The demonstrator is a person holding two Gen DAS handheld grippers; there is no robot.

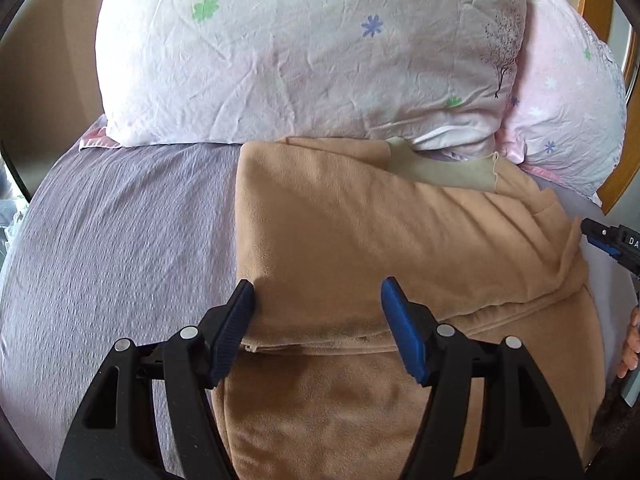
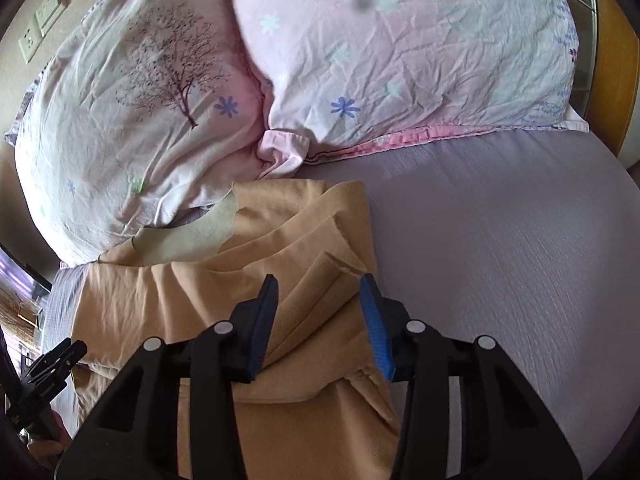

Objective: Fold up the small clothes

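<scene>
Your left hand-held gripper (image 1: 318, 300) and right hand-held gripper (image 2: 320, 300) both hover spread over the folded tan garment (image 1: 360, 240) on the bed (image 1: 120, 240).

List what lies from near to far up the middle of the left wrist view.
left gripper → tan garment → its pale inner lining → tree-print pillow

Garment (image 1: 360, 240) lay on bedsheet (image 1: 120, 240), far edge touching 2 pillows (image 1: 300, 52) behind; sheet spread left and right of it.
</scene>
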